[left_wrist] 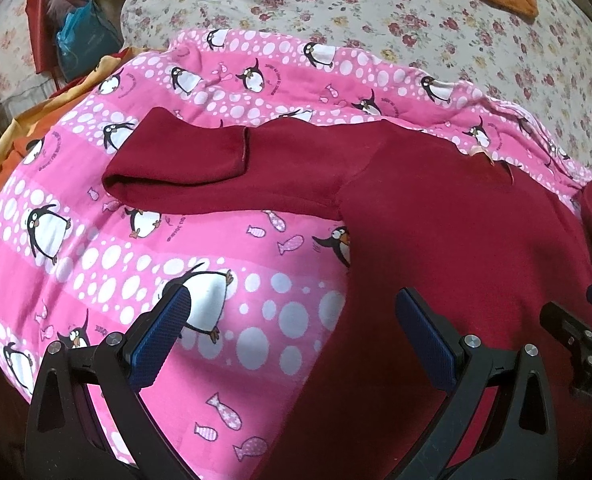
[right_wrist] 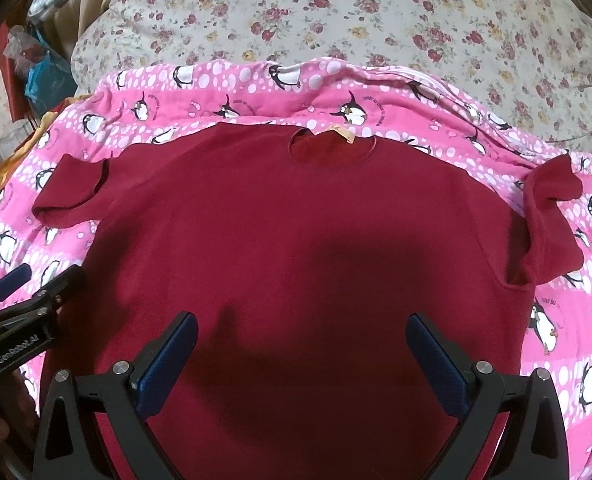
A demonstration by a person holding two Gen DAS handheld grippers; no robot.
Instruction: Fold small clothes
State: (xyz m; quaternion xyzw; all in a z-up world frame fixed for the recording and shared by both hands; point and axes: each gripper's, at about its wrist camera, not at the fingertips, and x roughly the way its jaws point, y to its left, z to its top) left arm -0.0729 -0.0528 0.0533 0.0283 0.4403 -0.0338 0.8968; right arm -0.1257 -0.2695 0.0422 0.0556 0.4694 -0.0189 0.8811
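Both claws spread wide, empty: right gripper [right_wrist: 302,350] over the maroon T-shirt [right_wrist: 296,240], left gripper [left_wrist: 291,322] straddling its left edge. Shirt lies flat, sleeves out, collar away, on pink penguin blanket [left_wrist: 95,280] over floral bedding [right_wrist: 376,20].

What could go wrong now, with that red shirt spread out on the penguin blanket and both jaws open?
1. The dark red T-shirt lies on a soft pink penguin blanket; a pinch could catch the blanket along with the shirt.
2. The shirt's right sleeve is crumpled and doubled over, so a fold might trap that bunching.
3. The left gripper straddles the shirt's edge, with one finger over the blanket, so its grasp may be uneven.
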